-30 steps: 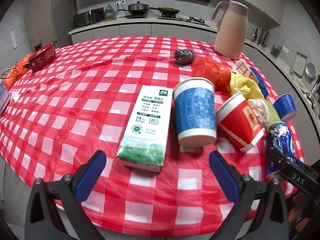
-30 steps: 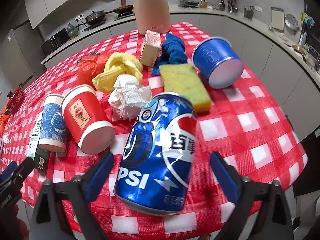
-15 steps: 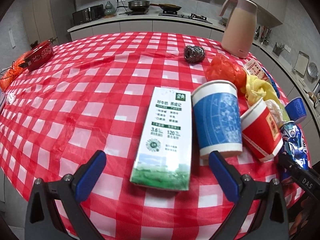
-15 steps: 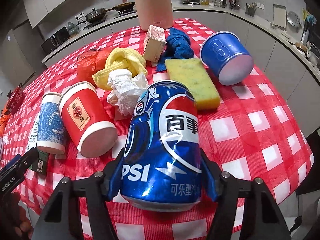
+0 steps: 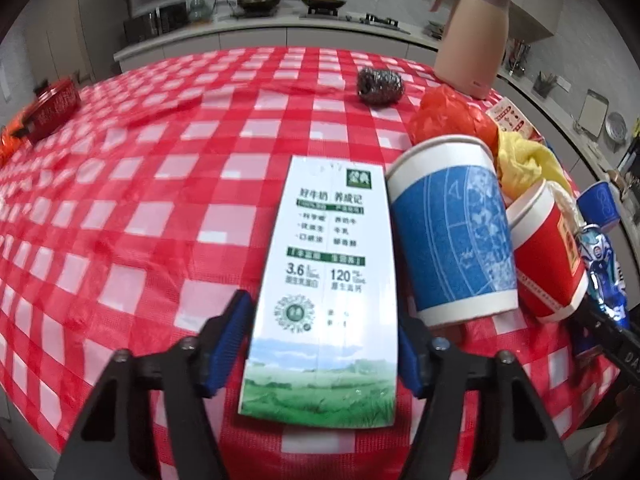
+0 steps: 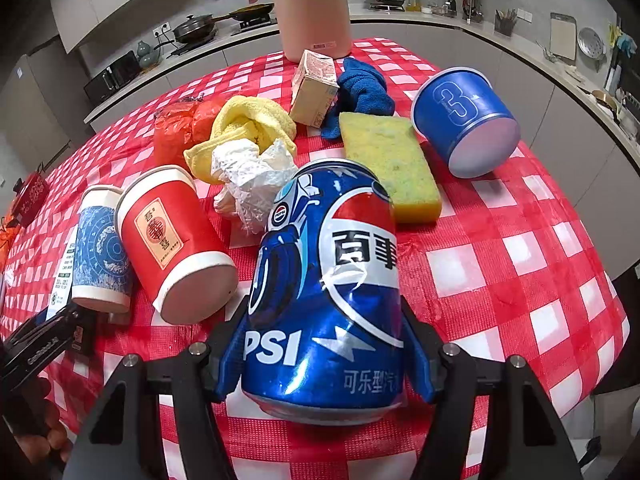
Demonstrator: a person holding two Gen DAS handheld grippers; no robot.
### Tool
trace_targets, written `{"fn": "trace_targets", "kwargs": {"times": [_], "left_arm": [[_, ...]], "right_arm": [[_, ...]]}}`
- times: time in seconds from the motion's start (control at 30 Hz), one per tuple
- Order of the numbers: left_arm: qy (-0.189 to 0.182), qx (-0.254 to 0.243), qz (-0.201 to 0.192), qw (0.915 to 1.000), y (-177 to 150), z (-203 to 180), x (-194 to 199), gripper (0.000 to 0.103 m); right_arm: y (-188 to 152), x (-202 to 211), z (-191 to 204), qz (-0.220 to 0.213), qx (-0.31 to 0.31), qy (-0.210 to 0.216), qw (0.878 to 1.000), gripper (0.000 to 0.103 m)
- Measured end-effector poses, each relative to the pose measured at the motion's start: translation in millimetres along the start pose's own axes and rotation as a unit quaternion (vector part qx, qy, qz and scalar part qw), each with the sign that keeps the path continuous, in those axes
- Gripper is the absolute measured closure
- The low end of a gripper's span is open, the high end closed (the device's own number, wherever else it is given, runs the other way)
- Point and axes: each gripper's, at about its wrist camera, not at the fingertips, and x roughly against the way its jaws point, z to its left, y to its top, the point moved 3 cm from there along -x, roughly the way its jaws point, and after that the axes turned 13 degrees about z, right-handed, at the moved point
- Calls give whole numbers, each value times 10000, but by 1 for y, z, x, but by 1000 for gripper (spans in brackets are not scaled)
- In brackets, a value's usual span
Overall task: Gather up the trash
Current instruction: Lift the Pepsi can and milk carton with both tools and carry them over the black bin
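Note:
My left gripper (image 5: pixel 322 346) is shut on a white and green milk carton (image 5: pixel 326 280) lying flat near the front edge of the red checked table. My right gripper (image 6: pixel 326 354) is shut on a dented blue Pepsi can (image 6: pixel 326 280). Beside the carton lie a blue paper cup (image 5: pixel 454 236) and a red paper cup (image 5: pixel 546 252), both on their sides. In the right wrist view these cups (image 6: pixel 100 248) (image 6: pixel 172 240) lie left of the can, with a crumpled white paper (image 6: pixel 252 180) behind it.
Behind the can lie a yellow cloth (image 6: pixel 244 128), orange plastic bag (image 6: pixel 176 128), yellow sponge (image 6: pixel 390 164), small carton (image 6: pixel 314 88), blue cloth (image 6: pixel 362 88) and blue tub (image 6: pixel 466 120). A pink jug (image 5: pixel 470 28) and steel scourer (image 5: pixel 380 84) stand farther back. A red box (image 5: pixel 52 106) lies far left.
My left gripper moved forward around the milk carton and closed on it. My right gripper closed on the Pepsi can half a second ago and still holds it.

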Motion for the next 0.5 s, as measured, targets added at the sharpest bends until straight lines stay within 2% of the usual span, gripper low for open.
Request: {"fn": "trace_targets", "kwargs": {"times": [0.23, 0.5], "left_arm": [[-149, 155, -201, 9996, -9, 4, 12, 46], [-211, 241, -516, 9982, -21, -5, 50, 46]], "right_arm": [[-5, 6, 0, -42, 107, 132, 9998, 35], [-12, 31, -6, -285, 174, 313, 9990, 36]]}}
